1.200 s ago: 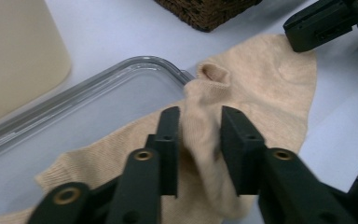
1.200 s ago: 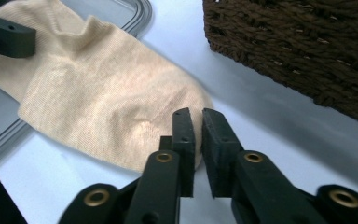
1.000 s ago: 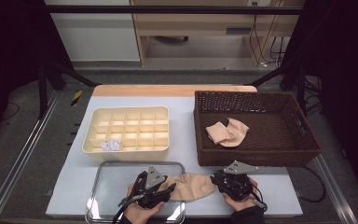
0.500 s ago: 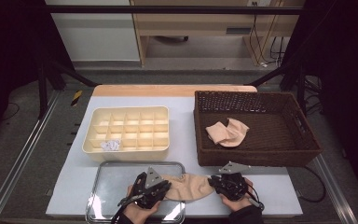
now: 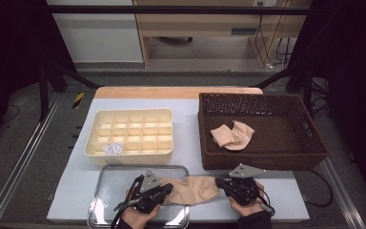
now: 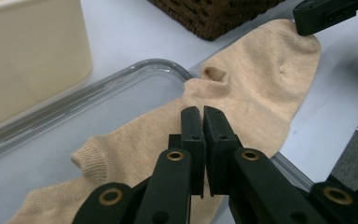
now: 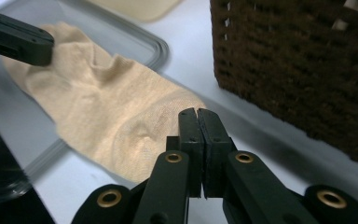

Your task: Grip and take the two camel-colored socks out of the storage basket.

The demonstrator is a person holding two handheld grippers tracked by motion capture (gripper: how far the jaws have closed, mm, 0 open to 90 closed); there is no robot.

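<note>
The beige sock lies flat, half over the right rim of the metal tray, in front of the wicker basket. It looks light, soft and limp, so it will sag. The left gripper and the right gripper have just been closing; each now pinches one end of the sock, a good hold for lifting it stretched.

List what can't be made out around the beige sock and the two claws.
- Left claw: jaws together on the beige sock; how much fabric they pinch is hidden behind the jaws in the left gripper view.
- Right claw: jaws together at the sock's edge; the grip itself is hidden behind them in the right gripper view.
- Small white item in the compartment tray: too small to identify in the high view.
</note>
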